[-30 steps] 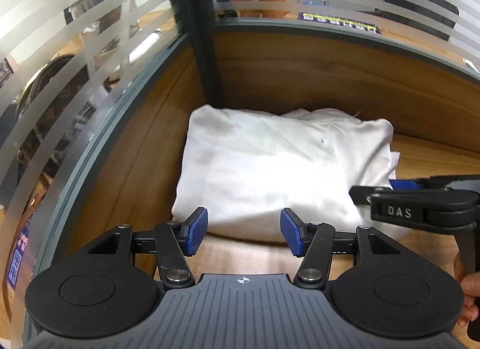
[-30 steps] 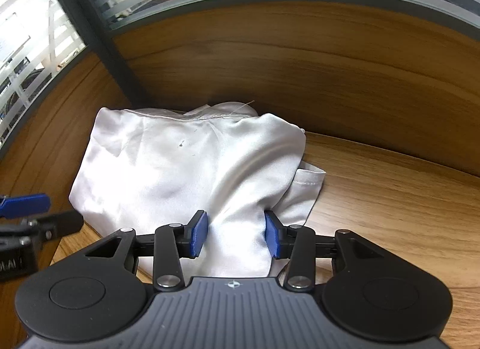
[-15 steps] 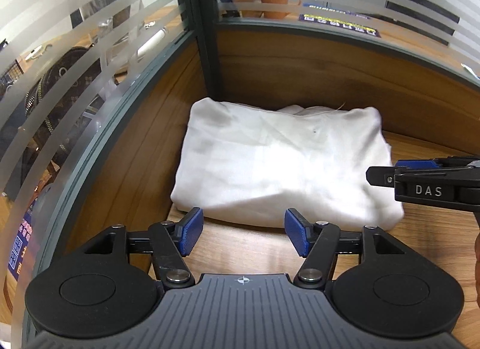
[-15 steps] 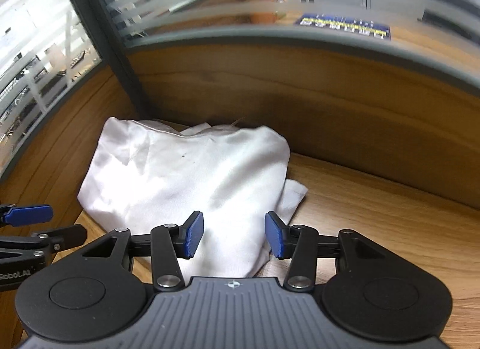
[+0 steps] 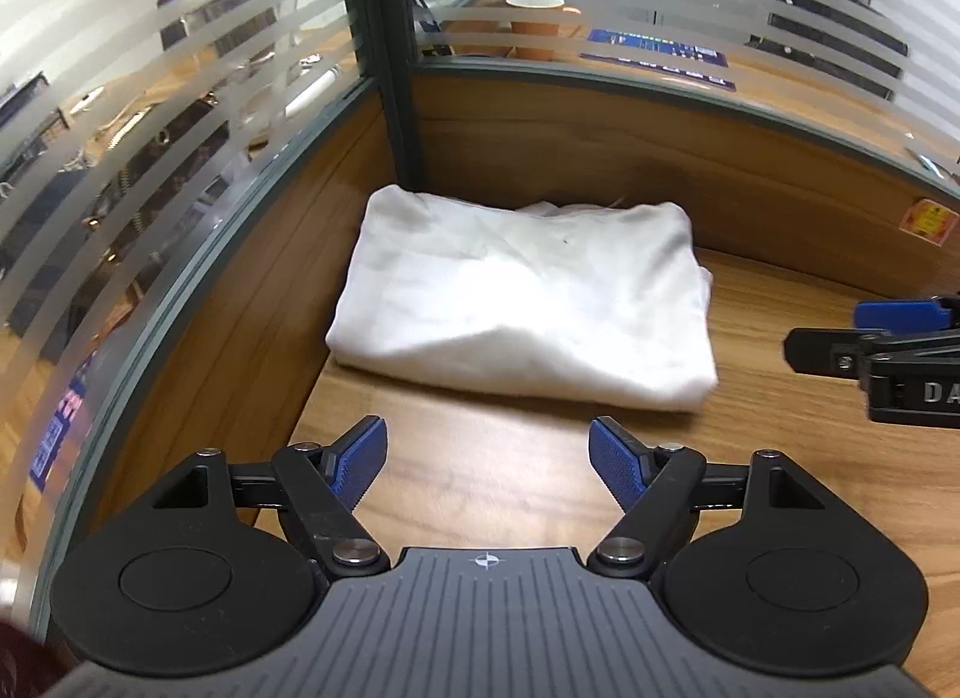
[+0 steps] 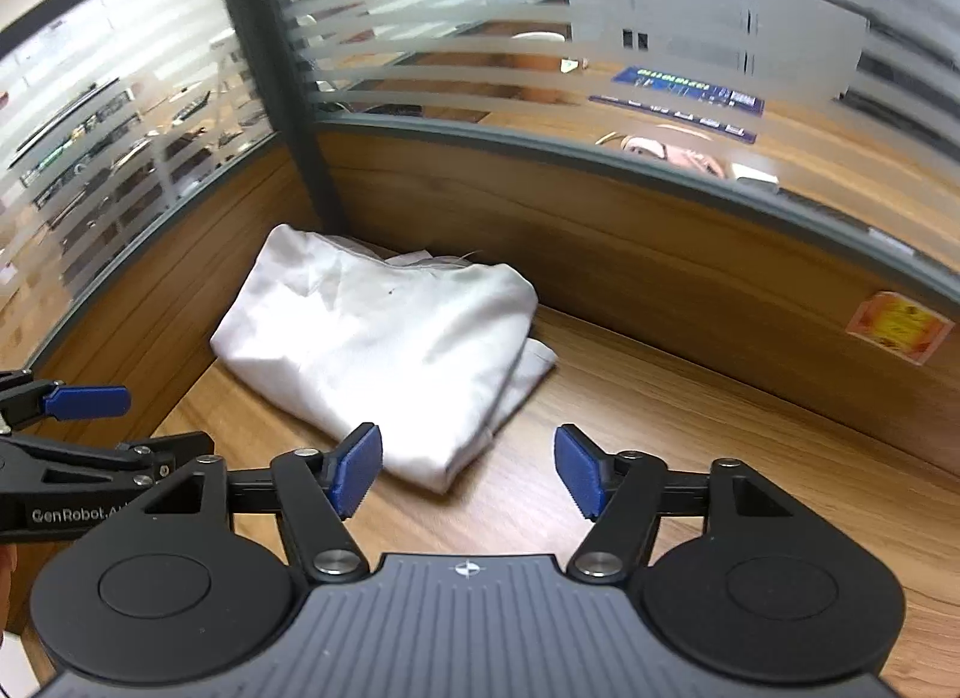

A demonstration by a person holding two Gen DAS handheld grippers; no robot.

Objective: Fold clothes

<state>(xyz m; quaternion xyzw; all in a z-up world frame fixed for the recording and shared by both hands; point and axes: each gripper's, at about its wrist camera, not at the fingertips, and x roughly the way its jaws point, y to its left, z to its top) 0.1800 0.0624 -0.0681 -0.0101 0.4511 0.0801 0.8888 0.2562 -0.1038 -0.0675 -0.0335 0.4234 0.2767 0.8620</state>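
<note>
A white garment [image 5: 516, 302] lies folded into a thick rectangle in the far left corner of the wooden desk [image 5: 492, 476]; it also shows in the right wrist view [image 6: 384, 350]. My left gripper [image 5: 487, 463] is open and empty, a short way in front of the garment's near edge. My right gripper [image 6: 468, 469] is open and empty, just in front of the garment's near right corner. The right gripper shows at the right edge of the left wrist view [image 5: 876, 338]. The left gripper shows at the left edge of the right wrist view [image 6: 90, 428].
Wooden partition walls [image 5: 750, 182] topped with striped frosted glass [image 5: 180, 98] close in the desk at the back and left, joined by a dark corner post [image 5: 390, 74]. An orange sticker [image 6: 898, 326] is on the back wall. Bare desk lies right of the garment.
Both grippers have pulled back from the garment and opened wider. The right gripper had its fingers around the garment's near edge a second ago and now stands apart from it. The garment lies flatter.
</note>
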